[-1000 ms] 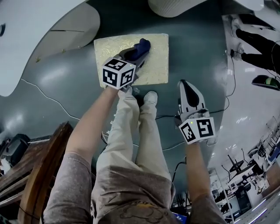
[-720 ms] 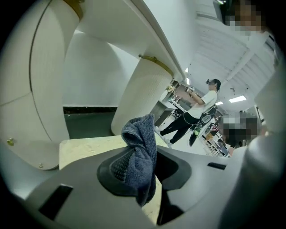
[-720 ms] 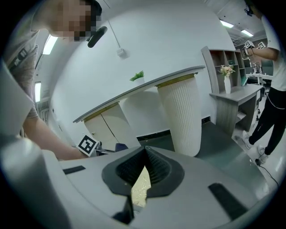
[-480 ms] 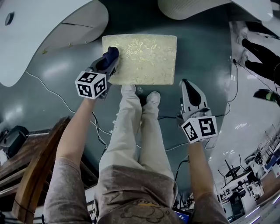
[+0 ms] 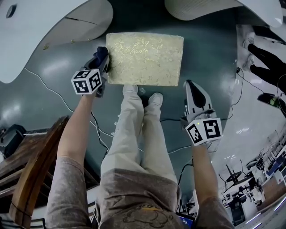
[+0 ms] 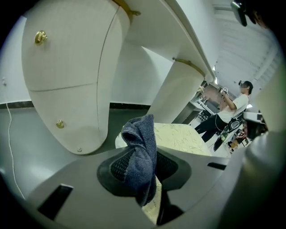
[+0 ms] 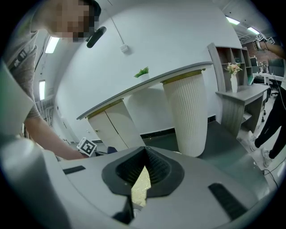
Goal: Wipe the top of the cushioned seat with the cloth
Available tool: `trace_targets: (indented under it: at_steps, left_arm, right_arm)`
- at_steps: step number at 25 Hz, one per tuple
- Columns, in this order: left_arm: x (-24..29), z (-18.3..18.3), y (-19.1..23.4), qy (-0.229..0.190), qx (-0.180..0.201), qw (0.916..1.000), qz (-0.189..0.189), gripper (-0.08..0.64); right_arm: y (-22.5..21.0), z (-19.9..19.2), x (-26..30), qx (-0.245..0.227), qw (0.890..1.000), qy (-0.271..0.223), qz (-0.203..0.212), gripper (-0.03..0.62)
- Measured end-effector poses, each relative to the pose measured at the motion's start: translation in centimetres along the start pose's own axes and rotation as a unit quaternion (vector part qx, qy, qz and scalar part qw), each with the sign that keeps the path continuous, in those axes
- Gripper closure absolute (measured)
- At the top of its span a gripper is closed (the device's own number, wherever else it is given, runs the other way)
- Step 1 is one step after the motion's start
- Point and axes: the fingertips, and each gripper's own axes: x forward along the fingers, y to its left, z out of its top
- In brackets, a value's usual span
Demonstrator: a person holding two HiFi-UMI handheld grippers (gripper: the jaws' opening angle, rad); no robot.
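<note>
The cushioned seat (image 5: pixel 145 58), pale yellow with a leafy pattern, lies on the dark floor ahead of my feet. My left gripper (image 5: pixel 101 57) sits just off the seat's left edge, shut on a bunched blue cloth (image 5: pixel 102 52). In the left gripper view the cloth (image 6: pixel 141 152) hangs between the jaws of the left gripper (image 6: pixel 143 150), with the seat (image 6: pixel 184 138) behind it to the right. My right gripper (image 5: pixel 188 85) hovers over the floor off the seat's near right corner, shut and holding nothing. A sliver of the seat (image 7: pixel 142 185) shows below the right gripper (image 7: pixel 144 154).
White curved cabinets (image 5: pixel 49 27) stand at the far left and a ribbed white pedestal (image 5: pixel 196 6) behind the seat. Cables (image 5: pixel 53 100) run across the floor. My legs and shoes (image 5: pixel 140 96) touch the seat's near edge. Wooden furniture (image 5: pixel 35 179) is at lower left; a person's legs (image 5: pixel 268 58) at right.
My left gripper has dragged the cloth leftward across the seat top, from its middle to off the left edge. The right gripper has stayed in place.
</note>
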Motion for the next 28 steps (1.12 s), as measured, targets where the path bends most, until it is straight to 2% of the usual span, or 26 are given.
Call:
trace_targets:
  at_steps: [12, 28]
  left_arm:
    - [1.2, -0.3, -2.2, 0.008, -0.012, 0.9998, -0.017, 0.462]
    - [5.3, 0.2, -11.0, 0.033, 0.033, 0.9951, -0.088, 0.462]
  right_arm:
    - [-0.3, 0.1, -0.5, 0.005, 1.0, -0.003, -0.002, 0.586]
    - [-1.1, -0.4, -1.6, 0.012, 1.0, -0.009, -0.009, 0.586]
